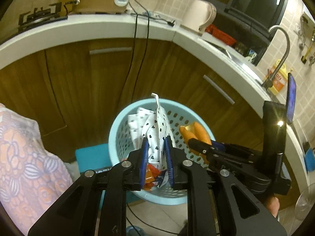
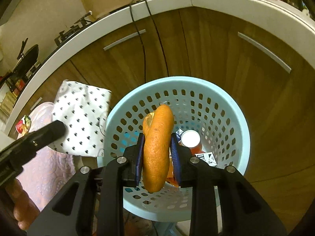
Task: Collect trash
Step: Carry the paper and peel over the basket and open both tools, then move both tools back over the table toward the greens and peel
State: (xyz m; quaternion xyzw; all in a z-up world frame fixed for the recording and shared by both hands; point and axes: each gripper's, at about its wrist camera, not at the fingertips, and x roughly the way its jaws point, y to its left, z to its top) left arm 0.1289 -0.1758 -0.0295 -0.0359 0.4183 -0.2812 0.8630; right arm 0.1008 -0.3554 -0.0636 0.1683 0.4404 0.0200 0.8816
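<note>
Both loads over the basket, nothing let go yet

I take the blue basket [image 2: 232, 106] as my landmark. Some trash already lies on its floor: a small can with a white top [image 2: 190, 138], a black-and-white carton [image 2: 206, 157] just beside it, and orange-red wrappers [image 1: 150, 174] under my left tool. So I judge the collecting well under way, with two pieces left to drop.

My right gripper [image 2: 157, 154] has its jaws closed on a long orange peel [image 2: 157, 143], which hangs above the middle of the basket, clear of the wall. My left gripper [image 1: 156, 158] has its jaws narrow around a white wrapper with small dark hearts [image 1: 155, 135]. In the left view that wrapper stands over the basket's opening; in the right view it looks to sit beside the rim on the left, so I cannot say whether it is fully inside the rim line.

Whether more trash waits elsewhere I cannot tell: the bench [image 1: 110, 29] behind the basket shows only partly, and a patterned cloth [image 1: 25, 157] to the left of the basket covers whatever is under it. A red-and-white packet [image 2: 22, 126] near that cloth is too small to name. The basket's floor is partly blocked by my own tools
</note>
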